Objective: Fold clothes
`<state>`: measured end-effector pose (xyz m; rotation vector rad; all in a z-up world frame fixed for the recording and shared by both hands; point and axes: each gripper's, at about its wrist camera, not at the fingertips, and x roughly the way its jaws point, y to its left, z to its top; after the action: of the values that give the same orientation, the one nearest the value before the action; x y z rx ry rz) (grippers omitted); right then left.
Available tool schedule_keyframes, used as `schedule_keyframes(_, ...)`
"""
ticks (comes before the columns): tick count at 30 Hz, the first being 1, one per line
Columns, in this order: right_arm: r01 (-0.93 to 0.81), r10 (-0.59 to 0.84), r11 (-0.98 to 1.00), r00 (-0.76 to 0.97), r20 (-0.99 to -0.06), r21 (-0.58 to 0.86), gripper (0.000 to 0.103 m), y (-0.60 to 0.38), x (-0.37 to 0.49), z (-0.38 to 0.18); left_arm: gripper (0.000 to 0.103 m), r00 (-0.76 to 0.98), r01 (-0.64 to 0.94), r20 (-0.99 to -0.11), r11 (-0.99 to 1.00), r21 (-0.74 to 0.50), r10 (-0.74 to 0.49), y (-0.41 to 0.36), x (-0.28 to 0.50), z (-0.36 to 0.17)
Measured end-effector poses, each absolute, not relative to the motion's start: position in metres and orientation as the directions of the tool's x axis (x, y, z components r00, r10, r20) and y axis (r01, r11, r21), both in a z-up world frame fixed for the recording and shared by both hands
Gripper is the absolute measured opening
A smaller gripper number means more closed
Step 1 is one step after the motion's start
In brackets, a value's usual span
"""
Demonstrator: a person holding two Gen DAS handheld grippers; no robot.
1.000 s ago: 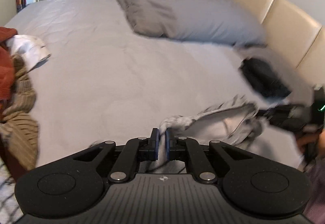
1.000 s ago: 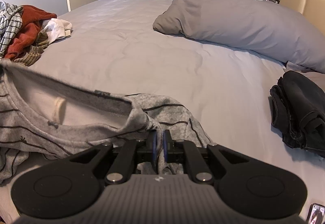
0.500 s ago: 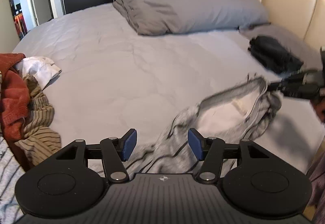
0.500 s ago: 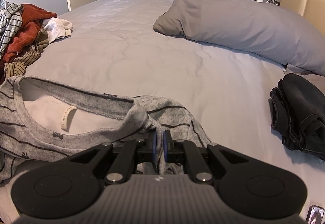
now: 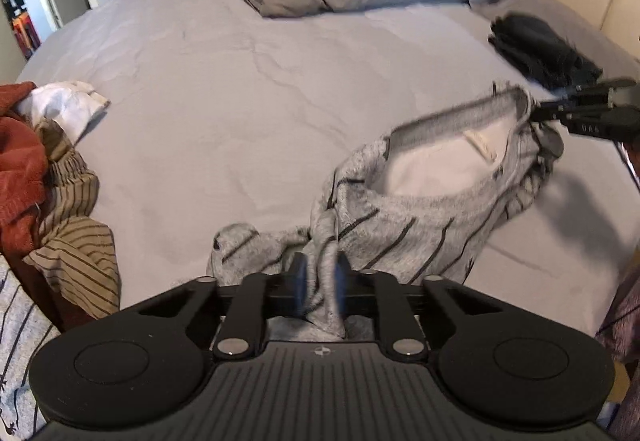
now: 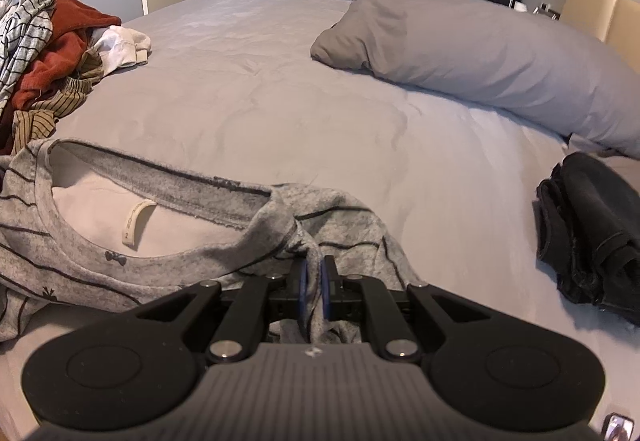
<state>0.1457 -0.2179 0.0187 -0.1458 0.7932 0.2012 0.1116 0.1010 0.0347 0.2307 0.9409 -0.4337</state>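
Grey black-striped knit shirt (image 5: 420,213) gripped at both shoulders above the grey bed (image 5: 240,89).
Left claw (image 5: 319,283) has just closed on the fabric; right claw (image 6: 315,287) clamped on the neckline.

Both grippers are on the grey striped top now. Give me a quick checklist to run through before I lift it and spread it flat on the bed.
1. Left gripper grip: its jaws have just been closing, and a bunch of the grey striped top is pinched between the pads: ok.
2. Right gripper grip: shut on fabric beside the neckline: ok.
3. Top ready to spread: twisted and bunched between the two grips: not ok.
4. Open space on the bed ahead: bare sheet: ok.
5. Folded black garment clear of the top: lies apart to the right: ok.
6. Clothes pile clear of the top: close to its left edge, contact unclear: cannot tell.
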Motion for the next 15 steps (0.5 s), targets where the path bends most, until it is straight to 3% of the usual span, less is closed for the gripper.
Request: schedule_keyframes(15, -0.156, 0.109, 0.985, 0.884, -0.455, -0.068, 0.006, -0.228, 0.099, 0.091, 0.005, 0.803, 0.309, -0.533, 0.951, -0.012, -0.268, 0.126, 0.045, 0.139)
